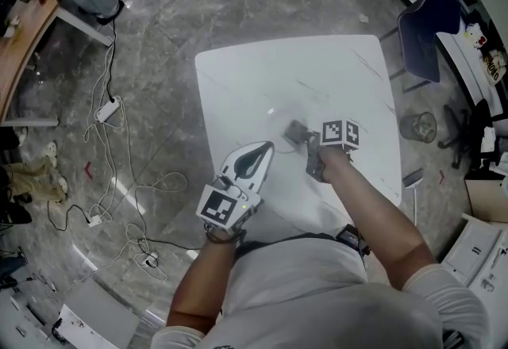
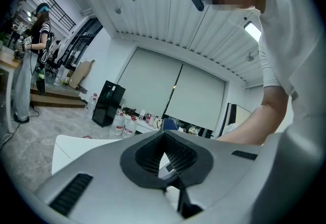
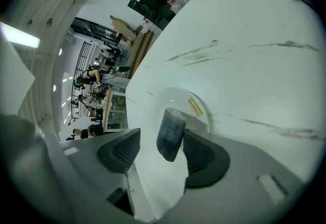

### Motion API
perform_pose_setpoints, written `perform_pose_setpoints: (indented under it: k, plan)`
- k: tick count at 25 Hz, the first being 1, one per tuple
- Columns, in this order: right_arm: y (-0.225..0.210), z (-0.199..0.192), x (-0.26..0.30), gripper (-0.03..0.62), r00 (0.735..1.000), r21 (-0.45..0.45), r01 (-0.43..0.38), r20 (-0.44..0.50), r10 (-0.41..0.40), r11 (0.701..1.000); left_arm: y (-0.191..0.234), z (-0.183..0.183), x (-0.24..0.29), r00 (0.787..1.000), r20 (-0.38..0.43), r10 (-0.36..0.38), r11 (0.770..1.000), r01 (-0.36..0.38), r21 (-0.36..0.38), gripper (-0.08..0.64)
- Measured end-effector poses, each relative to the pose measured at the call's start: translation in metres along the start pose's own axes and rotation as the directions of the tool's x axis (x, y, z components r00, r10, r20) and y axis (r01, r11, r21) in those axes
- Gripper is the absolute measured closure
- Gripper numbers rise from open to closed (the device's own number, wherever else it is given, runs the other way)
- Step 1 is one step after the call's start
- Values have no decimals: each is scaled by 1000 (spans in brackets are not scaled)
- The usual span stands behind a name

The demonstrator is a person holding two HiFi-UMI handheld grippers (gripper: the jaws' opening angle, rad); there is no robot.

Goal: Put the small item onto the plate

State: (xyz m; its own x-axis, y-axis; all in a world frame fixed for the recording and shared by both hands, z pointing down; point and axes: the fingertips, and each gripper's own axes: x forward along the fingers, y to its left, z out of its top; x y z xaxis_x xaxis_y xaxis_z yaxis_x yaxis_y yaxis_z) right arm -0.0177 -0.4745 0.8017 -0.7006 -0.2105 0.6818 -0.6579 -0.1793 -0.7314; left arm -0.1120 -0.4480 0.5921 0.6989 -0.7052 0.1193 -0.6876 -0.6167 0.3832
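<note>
**A:** Where is the small item (image 1: 296, 132) sitting?

**B:** The grey block is lying on the clear plate (image 3: 179, 96), towards the rim nearest the person. The plate is resting on the white counter (image 1: 238, 78), and a yellow label (image 3: 195, 107) is showing on it.

**A:** Is the right gripper (image 3: 162, 134) gripping it?

**B:** No. Its jaws are standing wide apart, one on each side of the block. There is a clear gap on the left side. On the right side the pad is just beside the block, and I cannot tell whether it is touching.

**A:** And the left gripper (image 2: 164, 134)?

**B:** It is hovering above the near part of the counter, beside the right one and closer to the person. Its jaws are clenched together at the tips, and nothing is sitting between them.

**A:** How is it pointing?

**B:** Roughly level, looking across the room. The right gripper is tilting down at the plate.

**A:** Anything else around?

**B:** White cables (image 1: 119, 181) are trailing over the grey floor (image 1: 175, 14) left of the counter.
</note>
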Motion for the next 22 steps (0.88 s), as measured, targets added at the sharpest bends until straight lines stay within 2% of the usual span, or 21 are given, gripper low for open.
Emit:
perform_pose_setpoints:
  k: [7,13,18,22]
  plan:
    - [1,-2,-19,357,1000,6,-9,20,9,1000,-10,14,2,1000,19,10,1000,-10,18,554]
    - [20,-4,-34,357,997,-26,-63,41,64,998,-20,21,2,999,41,11,999,-13,41,554]
    - [55,-9,-66,364,989,-156,-137,41,145,978,-39,34,3,999,40,24,998,-26,57,555]
    - [89,-16,-97,428,976,-331,-205,5,218,921,-56,49,6,998,52,44,997,-47,57,555]
